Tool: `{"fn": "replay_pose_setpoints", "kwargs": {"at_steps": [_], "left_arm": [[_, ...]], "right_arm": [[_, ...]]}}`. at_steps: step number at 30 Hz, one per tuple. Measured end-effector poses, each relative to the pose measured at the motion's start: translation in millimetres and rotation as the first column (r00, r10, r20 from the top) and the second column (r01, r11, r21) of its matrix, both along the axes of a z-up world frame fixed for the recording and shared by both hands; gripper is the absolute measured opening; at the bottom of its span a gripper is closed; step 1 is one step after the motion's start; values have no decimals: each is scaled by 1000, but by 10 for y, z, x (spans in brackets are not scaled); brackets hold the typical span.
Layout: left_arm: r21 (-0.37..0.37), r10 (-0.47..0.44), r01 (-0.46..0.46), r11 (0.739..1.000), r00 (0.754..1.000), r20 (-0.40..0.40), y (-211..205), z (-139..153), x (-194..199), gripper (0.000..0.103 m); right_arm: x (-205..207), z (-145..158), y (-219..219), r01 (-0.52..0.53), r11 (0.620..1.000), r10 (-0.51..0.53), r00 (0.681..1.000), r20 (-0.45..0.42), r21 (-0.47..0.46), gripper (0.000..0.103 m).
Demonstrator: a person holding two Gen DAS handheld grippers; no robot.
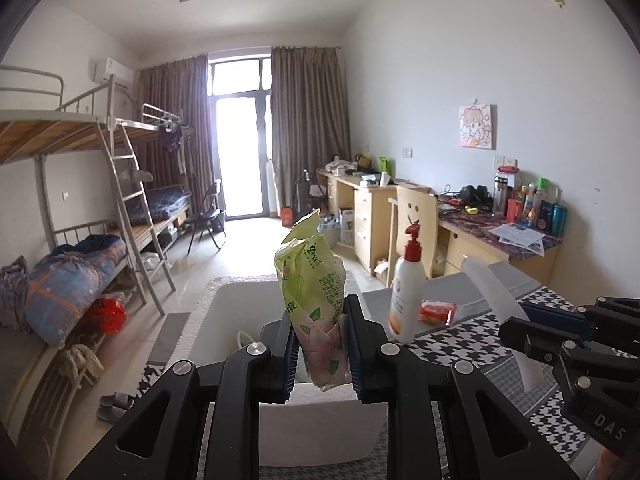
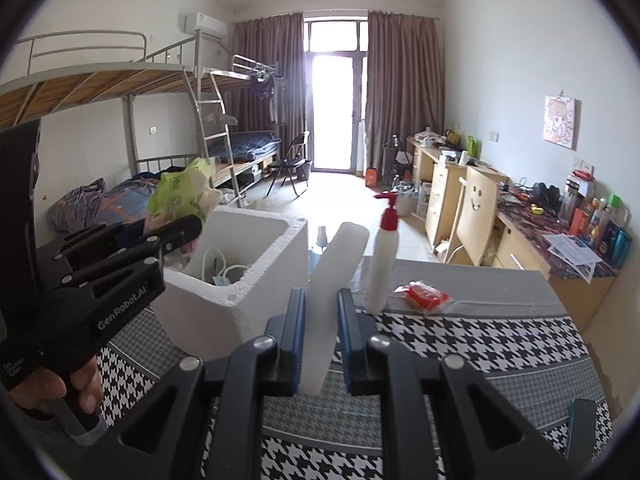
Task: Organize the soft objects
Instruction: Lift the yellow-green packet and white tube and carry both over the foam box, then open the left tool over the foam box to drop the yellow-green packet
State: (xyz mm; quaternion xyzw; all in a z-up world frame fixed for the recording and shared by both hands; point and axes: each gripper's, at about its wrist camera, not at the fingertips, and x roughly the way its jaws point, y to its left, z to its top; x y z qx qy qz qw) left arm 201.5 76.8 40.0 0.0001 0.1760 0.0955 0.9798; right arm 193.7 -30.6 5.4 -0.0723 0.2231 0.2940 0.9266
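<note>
My left gripper [image 1: 320, 344] is shut on a soft green and pink tissue pack [image 1: 314, 296], held upright over the open white foam box [image 1: 224, 312]. From the right wrist view the same pack [image 2: 180, 196] shows above the box [image 2: 240, 280], in the left gripper [image 2: 176, 236]. My right gripper [image 2: 320, 340] is shut on a flat white foam lid [image 2: 334, 288], standing on edge; that lid [image 1: 504, 304] also appears at the right of the left wrist view. Cables lie inside the box.
A white pump bottle with a red top [image 2: 382, 260] and an orange packet [image 2: 424, 294] sit on the houndstooth-covered table [image 2: 460, 340]. Behind are bunk beds [image 1: 80, 200], a folding chair [image 1: 208, 216] and cluttered desks [image 1: 500, 232] along the right wall.
</note>
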Motion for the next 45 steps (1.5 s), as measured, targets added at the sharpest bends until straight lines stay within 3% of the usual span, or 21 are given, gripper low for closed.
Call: {"fn": "replay_pose_setpoints", "kwargs": {"at_steps": [9,28,30,32,33,34,45], "left_arm": [[11,38,-38,999,999,-15,166,7,146,23],[-65,19,-28,997,990,-137,439,-182,572,23],[-70,13,-23,997,990,-141,456,-189,584,32],[-72,21,-32,997,989,-143,458,-184,567,55],[-73,26,-37,997,990,-137,469,-178,546,71],[-72,35,-44,996,992,-123,474,-165,510,79],[-61,98,-103,993,993,-71,574,-61,230,90]], "right_arm": [[9,84,211,-55,998,55,998,18,-9,19],[74,88,458,-67,996,68,997,23,-56,19],[80,85,473,-67,996,68,997,18,-57,19],[96,76,494,-74,996,75,997,10,-57,19],[109,71,507,-75,995,75,997,7,-59,19],[129,70,517,-73,995,73,997,6,-61,19],[196,93,625,-82,994,83,996,12,-70,19]]}}
